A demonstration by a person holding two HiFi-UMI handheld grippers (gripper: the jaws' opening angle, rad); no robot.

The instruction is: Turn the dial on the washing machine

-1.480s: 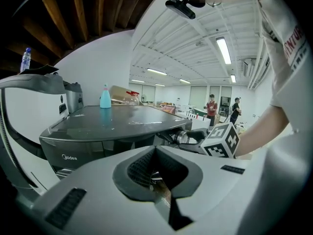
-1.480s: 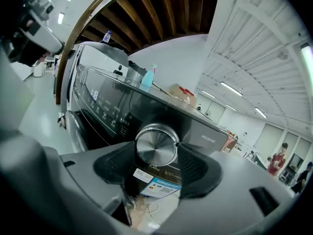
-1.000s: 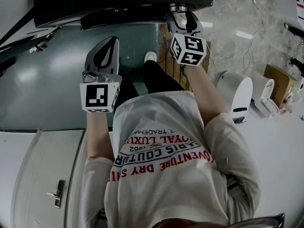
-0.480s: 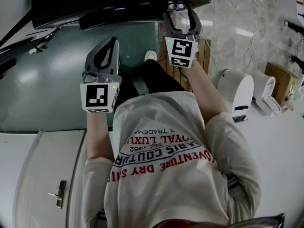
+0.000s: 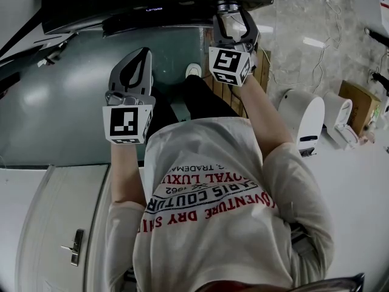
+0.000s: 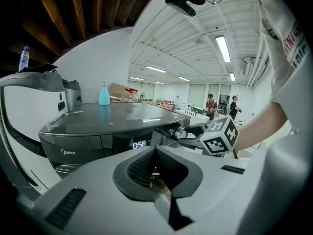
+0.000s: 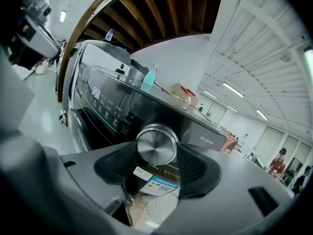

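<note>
the dark grey front-loading washing machine fills the upper left of the head view. its flat top is glossy and its black control panel runs along the front edge. a pale blue bottle stands on the top, towards the back.

the left tool hangs in front of the machine, well apart from the panel. its jaws are together at the tips and nothing is in them.

the right tool reaches up to the right end of the panel, and its marker cube is rolled a little to one side. its jaws are closing with the dial between them.

the dial sits at the right end of the panel, just above a white and blue label on the machine's front. it is a round knob with a brushed, silvery face and a bright chrome rim, and it stands proud of the black panel. the black ribbed pads flank it closely on both sides. they look to touch its rim, though the wide-angle curve makes that hard to be sure of.

left of the dial, small lit digits glow on the panel.
</note>
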